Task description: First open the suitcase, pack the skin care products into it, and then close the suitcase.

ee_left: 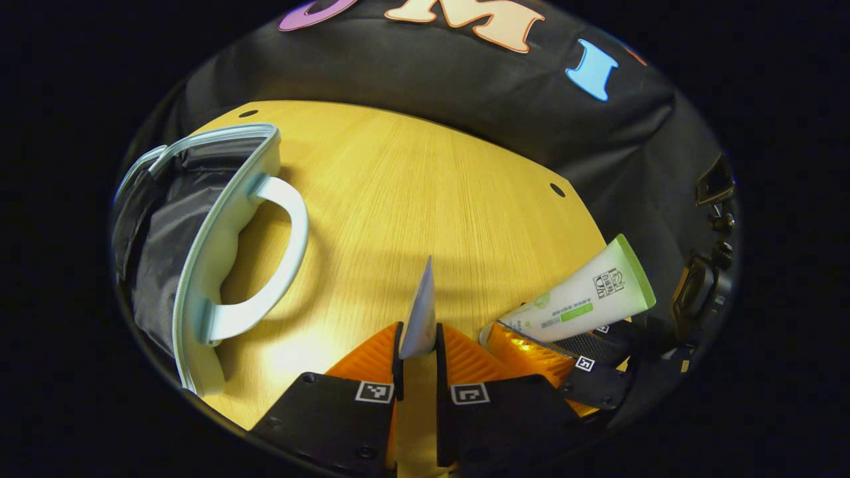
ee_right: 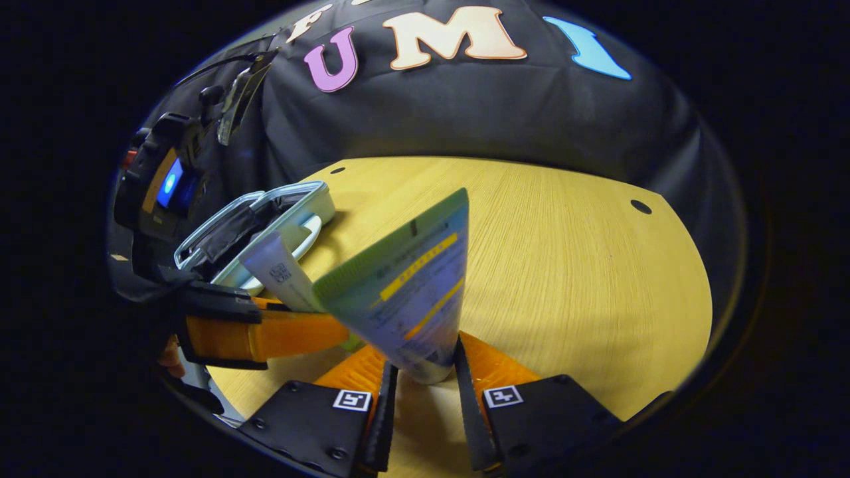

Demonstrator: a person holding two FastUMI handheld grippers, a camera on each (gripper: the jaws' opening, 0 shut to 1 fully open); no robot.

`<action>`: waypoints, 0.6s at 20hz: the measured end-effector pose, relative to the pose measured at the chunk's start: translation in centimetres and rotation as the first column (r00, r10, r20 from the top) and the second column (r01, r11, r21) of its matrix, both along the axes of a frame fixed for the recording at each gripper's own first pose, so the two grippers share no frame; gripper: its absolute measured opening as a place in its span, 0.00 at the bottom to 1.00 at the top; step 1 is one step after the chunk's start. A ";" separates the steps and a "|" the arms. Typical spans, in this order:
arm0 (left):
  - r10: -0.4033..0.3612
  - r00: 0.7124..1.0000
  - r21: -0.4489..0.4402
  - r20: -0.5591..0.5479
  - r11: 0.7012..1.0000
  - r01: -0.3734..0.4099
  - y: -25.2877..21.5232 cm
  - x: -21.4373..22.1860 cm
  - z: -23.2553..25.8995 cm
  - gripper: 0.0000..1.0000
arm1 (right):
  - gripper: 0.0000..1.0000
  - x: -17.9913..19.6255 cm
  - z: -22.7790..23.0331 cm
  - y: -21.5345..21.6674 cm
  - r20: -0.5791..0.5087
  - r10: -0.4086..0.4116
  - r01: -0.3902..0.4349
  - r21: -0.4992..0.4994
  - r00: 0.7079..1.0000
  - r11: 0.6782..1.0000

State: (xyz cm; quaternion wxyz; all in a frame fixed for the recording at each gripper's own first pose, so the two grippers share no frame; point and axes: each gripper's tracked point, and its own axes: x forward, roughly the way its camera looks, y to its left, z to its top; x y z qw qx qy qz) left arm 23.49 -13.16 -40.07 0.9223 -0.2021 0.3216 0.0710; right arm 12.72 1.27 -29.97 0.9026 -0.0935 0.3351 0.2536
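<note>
In the left gripper view my left gripper (ee_left: 418, 335) is shut on a slim pale tube (ee_left: 422, 312) seen edge-on above the wooden table (ee_left: 425, 199). The pale blue suitcase (ee_left: 199, 265) lies at the left, open, with dark lining and a curved handle (ee_left: 285, 259). To the right, my right gripper (ee_left: 551, 348) grips a white and green tube (ee_left: 584, 299). In the right gripper view my right gripper (ee_right: 422, 362) is shut on that green and white tube (ee_right: 405, 299), held upright. My left gripper (ee_right: 319, 318) with its small white tube (ee_right: 279, 272) is at the left, in front of the suitcase (ee_right: 279, 206).
The round table (ee_right: 564, 279) has small dark holes near its rim (ee_right: 641, 206). Black cloth walls stand behind it. A hand (ee_right: 169, 355) and a dark device with a blue light (ee_right: 171, 184) are at the left of the right gripper view.
</note>
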 end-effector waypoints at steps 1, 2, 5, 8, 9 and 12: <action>0.005 1.000 -0.001 0.005 1.000 -0.005 0.2 -0.3 0.5 0.17 | 0.45 0.0 0.0 0.0 -0.002 0.001 -0.001 -0.003 1.000 1.000; 0.011 1.000 -0.003 0.009 1.000 -0.011 0.4 -0.6 1.1 0.17 | 0.43 -0.2 0.0 0.1 -0.005 0.002 -0.002 -0.003 1.000 1.000; 0.018 0.999 -0.003 0.040 1.000 -0.018 1.7 -1.7 4.0 0.17 | 0.40 -0.4 0.3 -0.1 -0.014 -0.010 0.010 0.006 1.000 1.000; 0.031 0.996 -0.029 0.081 0.999 -0.029 3.8 -3.1 6.9 0.17 | 0.43 -0.8 1.3 0.1 -0.013 -0.024 0.024 0.014 1.000 1.000; 0.042 0.995 -0.043 0.088 0.998 -0.038 4.7 -3.7 7.6 0.17 | 0.40 -0.8 1.8 0.2 -0.008 -0.028 0.028 0.015 1.000 1.000; 0.071 0.992 -0.069 0.105 0.996 -0.064 8.0 -6.4 10.6 0.17 | 0.40 -1.6 3.5 0.8 -0.015 -0.042 0.042 0.019 0.999 0.999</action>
